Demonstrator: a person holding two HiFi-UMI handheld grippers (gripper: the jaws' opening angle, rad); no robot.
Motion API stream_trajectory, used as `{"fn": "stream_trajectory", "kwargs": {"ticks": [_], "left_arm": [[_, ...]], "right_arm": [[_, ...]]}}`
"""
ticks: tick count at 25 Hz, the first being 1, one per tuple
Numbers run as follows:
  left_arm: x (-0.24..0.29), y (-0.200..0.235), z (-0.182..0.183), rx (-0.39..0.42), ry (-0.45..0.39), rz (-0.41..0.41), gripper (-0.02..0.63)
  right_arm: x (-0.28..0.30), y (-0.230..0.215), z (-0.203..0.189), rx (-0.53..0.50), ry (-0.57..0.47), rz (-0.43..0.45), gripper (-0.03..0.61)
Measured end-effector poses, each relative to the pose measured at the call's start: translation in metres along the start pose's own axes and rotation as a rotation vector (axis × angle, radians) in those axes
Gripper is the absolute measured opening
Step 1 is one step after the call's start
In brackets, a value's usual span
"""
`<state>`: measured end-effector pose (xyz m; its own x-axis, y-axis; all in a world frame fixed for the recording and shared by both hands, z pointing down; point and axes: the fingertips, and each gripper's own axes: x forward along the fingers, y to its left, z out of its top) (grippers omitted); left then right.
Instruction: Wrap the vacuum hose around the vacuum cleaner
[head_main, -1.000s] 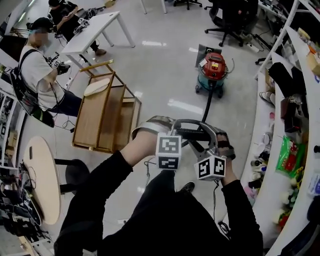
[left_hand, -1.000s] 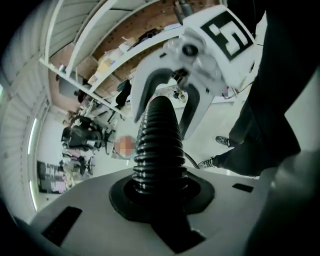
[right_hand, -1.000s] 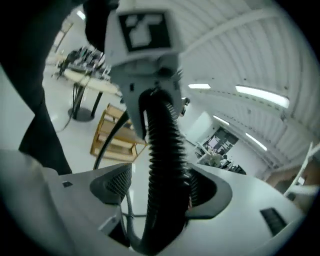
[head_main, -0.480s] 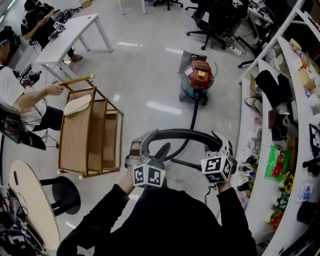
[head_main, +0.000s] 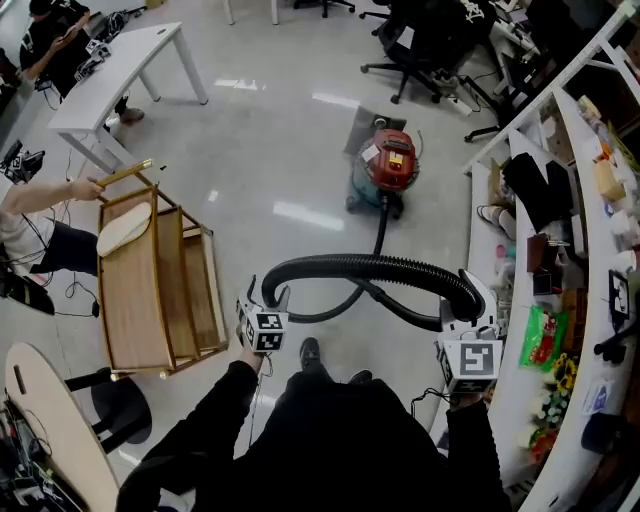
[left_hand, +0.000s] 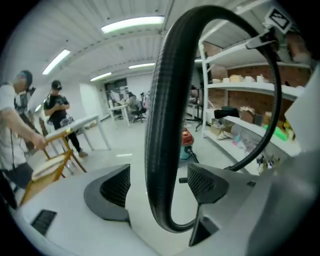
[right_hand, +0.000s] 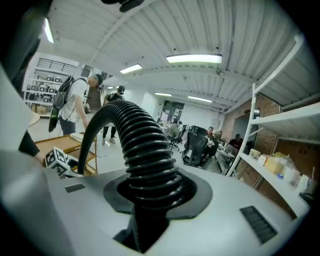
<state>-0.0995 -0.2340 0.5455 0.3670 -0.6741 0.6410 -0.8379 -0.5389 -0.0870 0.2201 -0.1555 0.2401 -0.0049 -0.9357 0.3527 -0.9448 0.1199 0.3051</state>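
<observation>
Left tongs (left_hand: 160, 185) opening around loose hose (head_main: 380, 268); right tongs (right_hand: 150, 192) clamp it.

The black, ribbed vacuum hose (head_main: 375, 265) leaves the near side of the vacuum cleaner (head_main: 388, 160), runs toward the near floor (head_main: 300, 130), curls left, then rises in a wide arch from left to right. The cleaner, red-topped with a teal body, stands upright farther off.
</observation>
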Motion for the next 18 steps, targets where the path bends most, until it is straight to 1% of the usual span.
{"fn": "stream_trajectory", "kwargs": {"ticks": [2,4,7,8,9,11,13,15,18], "left_arm": [[0.026,0.013,-0.005,-0.09,0.044,0.002,0.348],[0.046,0.024,-0.002,-0.147,0.064,-0.003,0.347],[0.068,0.035,0.022,-0.246,0.043,-0.011,0.344],[0.073,0.035,0.035,-0.258,0.026,-0.019,0.303],[0.078,0.032,0.049,-0.252,0.008,-0.034,0.236],[0.084,0.022,0.081,-0.222,-0.024,-0.082,0.227],[0.08,0.013,0.114,-0.223,-0.064,-0.104,0.221],[0.068,0.003,0.148,-0.231,-0.113,-0.095,0.221],[0.05,-0.001,0.201,-0.178,-0.192,-0.063,0.199]], "right_arm": [[0.004,-0.016,0.008,0.081,-0.053,-0.023,0.123],[0.01,-0.036,0.008,0.187,-0.1,-0.046,0.126],[0.022,-0.067,-0.003,0.354,-0.163,-0.046,0.126],[0.026,-0.077,-0.01,0.409,-0.181,-0.042,0.126],[0.031,-0.087,-0.017,0.462,-0.196,-0.035,0.126],[0.044,-0.105,-0.033,0.571,-0.214,-0.015,0.126],[0.058,-0.119,-0.049,0.66,-0.217,0.011,0.126],[0.07,-0.132,-0.059,0.686,-0.215,0.051,0.126],[0.094,-0.145,-0.071,0.678,-0.211,0.119,0.126]]}}
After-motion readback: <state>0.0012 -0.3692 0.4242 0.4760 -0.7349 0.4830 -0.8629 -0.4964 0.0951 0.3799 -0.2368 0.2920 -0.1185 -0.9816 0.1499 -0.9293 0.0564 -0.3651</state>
